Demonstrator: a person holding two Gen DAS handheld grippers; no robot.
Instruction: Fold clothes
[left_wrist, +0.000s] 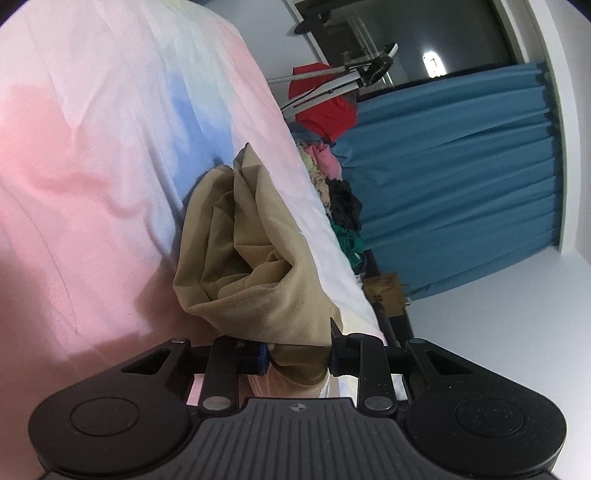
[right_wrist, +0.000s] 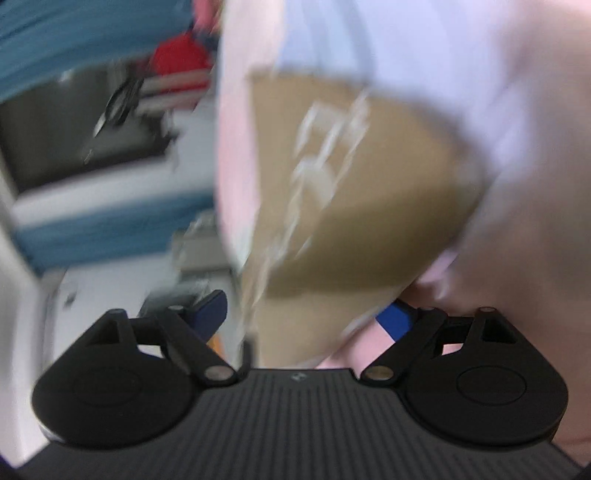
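Left gripper (left_wrist: 299, 354) clenched on bunched tan garment (left_wrist: 251, 258) over pink sheet (left_wrist: 74, 184). Right view, blurred: white print on garment; right gripper (right_wrist: 310, 314) released.

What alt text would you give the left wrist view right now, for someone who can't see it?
The left tool pinches a bunched edge of a tan garment, which lies crumpled on a pink, white and blue sheet. Beyond it are a pile of mixed clothes and a blue curtain.
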